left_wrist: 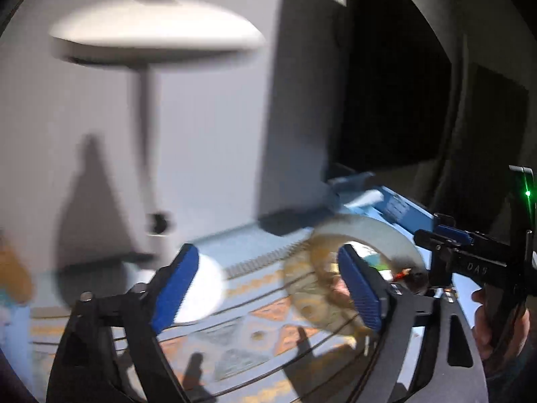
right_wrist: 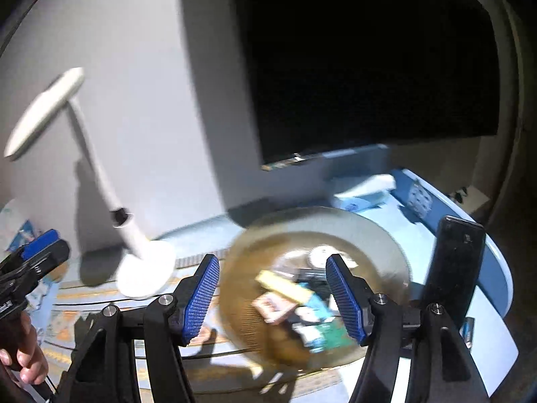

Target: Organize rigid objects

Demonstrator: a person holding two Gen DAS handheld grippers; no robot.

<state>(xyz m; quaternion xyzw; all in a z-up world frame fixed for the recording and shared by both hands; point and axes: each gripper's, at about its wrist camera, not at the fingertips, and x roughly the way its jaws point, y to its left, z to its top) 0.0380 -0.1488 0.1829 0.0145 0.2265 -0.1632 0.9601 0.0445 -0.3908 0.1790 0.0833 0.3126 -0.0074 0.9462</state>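
Both the left claw [left_wrist: 268,288] and right claw [right_wrist: 272,297] gape empty; a filled woven basket [right_wrist: 255,332] sits just ahead. Likely between placements; next, seek another loose object.

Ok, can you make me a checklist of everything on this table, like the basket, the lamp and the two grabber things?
Surface: table with a patterned cloth.
Job's things: round woven basket holding blurred small items, among them a yellow stick.
Clutter: white desk lamp left of the basket; dark phone standing upright to its right; blue box behind.
Grippers: left gripper open, nothing between its fingers; right gripper open, nothing between its fingers, above the basket.
Cables: thin dark cables across the cloth.
Surroundings: white wall, dark screen.
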